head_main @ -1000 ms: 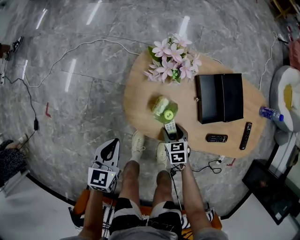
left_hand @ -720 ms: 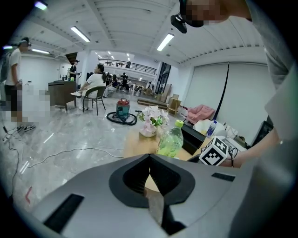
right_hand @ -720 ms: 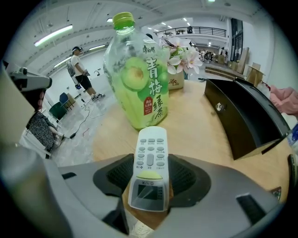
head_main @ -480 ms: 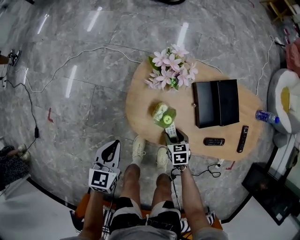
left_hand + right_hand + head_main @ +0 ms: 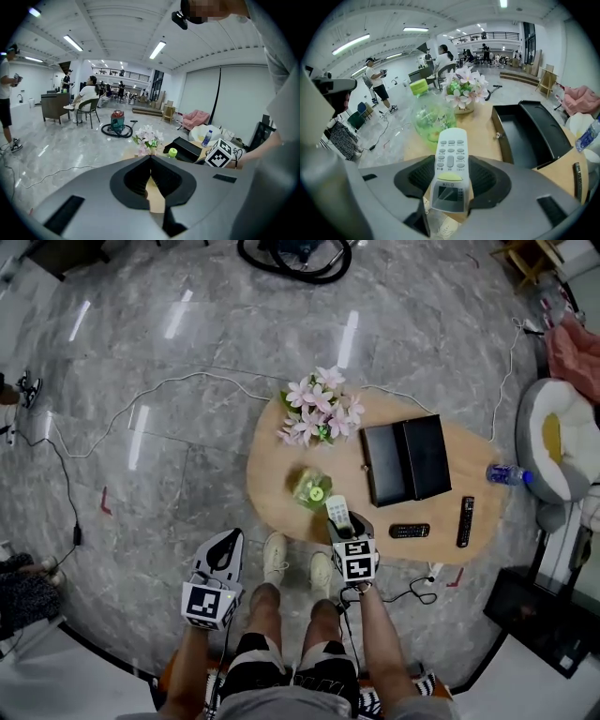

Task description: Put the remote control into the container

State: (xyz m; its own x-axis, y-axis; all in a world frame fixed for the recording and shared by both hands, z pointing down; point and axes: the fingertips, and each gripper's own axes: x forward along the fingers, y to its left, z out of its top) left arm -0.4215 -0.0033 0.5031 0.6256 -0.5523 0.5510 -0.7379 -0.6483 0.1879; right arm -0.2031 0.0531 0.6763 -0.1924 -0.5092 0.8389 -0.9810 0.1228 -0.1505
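A white remote control (image 5: pixel 449 165) with a small screen sticks out between the jaws of my right gripper (image 5: pixel 450 163), which is shut on it. In the head view this remote (image 5: pixel 337 511) hangs over the near edge of the oval wooden table (image 5: pixel 272 460), right gripper (image 5: pixel 339 521) behind it. The black open container (image 5: pixel 405 458) lies on the table to the right; the right gripper view shows the container (image 5: pixel 530 133) ahead and right. My left gripper (image 5: pixel 223 549) is shut and empty, held over the floor left of the person's legs; its jaws (image 5: pixel 151 161) meet.
A green bottle (image 5: pixel 311 488) stands just beyond the held remote, pink flowers (image 5: pixel 317 409) behind it. Two black remotes (image 5: pixel 409 531) (image 5: pixel 466 521) lie near the table's right front edge, with a water bottle (image 5: pixel 502 474) at its right end. Cables cross the floor.
Both grippers have risen and the head view has pulled up, so the table looks smaller. The right gripper still holds the white remote; the left stays shut.
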